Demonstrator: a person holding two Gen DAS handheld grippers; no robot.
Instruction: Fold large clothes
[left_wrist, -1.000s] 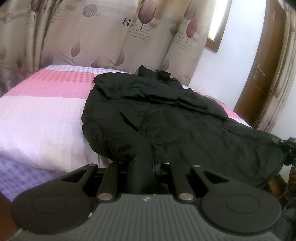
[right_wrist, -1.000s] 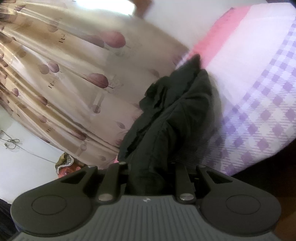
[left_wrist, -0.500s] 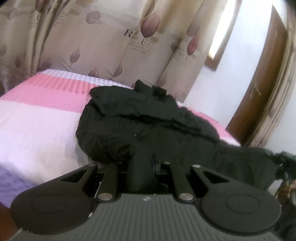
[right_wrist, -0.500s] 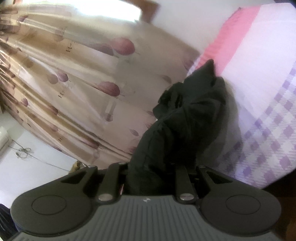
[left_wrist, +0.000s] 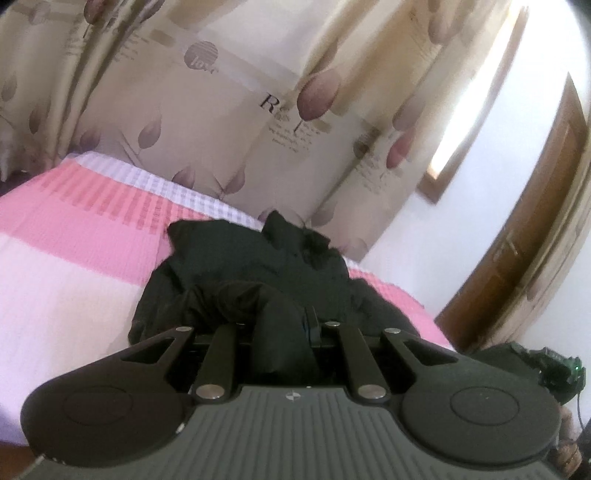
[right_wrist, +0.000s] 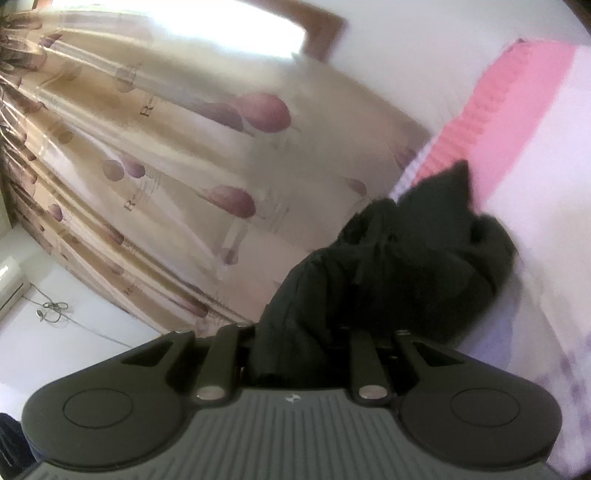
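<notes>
A large black padded jacket (left_wrist: 258, 266) lies on the pink and white bed (left_wrist: 74, 266), its far end near the curtain. My left gripper (left_wrist: 282, 332) is shut on a fold of the jacket's near edge and holds it lifted, so the near part bunches toward the far part. My right gripper (right_wrist: 295, 339) is shut on another part of the jacket (right_wrist: 413, 266), and the cloth rises from the jaws in a raised bundle over the bed (right_wrist: 535, 177). The fingertips of both grippers are hidden by the cloth.
A beige curtain with purple leaf prints (left_wrist: 229, 110) hangs right behind the bed. A wooden door (left_wrist: 517, 258) and a white wall are at the right. A small dark object with a green light (left_wrist: 550, 373) sits low on the right.
Both grippers have lifted and carried the jacket's near edge toward the curtain end. The jacket, spread flat a second ago, now looks shorter and bunched up.
</notes>
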